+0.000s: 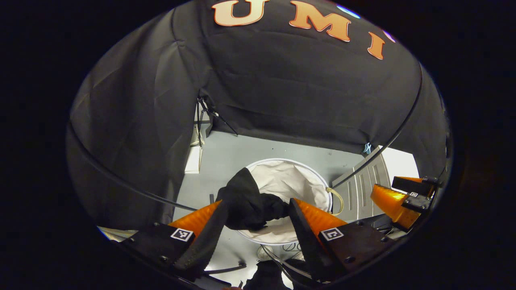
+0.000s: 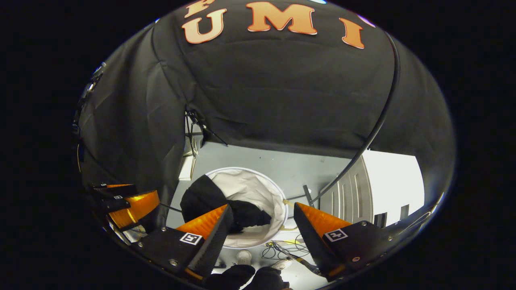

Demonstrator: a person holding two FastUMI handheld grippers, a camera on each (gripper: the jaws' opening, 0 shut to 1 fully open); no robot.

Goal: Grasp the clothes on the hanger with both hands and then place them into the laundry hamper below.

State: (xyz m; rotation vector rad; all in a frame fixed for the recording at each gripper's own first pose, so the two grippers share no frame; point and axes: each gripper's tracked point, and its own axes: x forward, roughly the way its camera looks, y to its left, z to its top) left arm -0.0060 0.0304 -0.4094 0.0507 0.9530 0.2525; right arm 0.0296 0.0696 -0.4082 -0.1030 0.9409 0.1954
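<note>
The black garment (image 1: 248, 203) lies draped over the left rim of the white hamper (image 1: 306, 181) on the grey floor (image 1: 242, 153), its long axis running from that rim into the hamper, below the spread, empty left gripper (image 1: 254, 229) and right gripper (image 2: 262, 233), a black cable (image 1: 387, 141) arcing at right.
</note>
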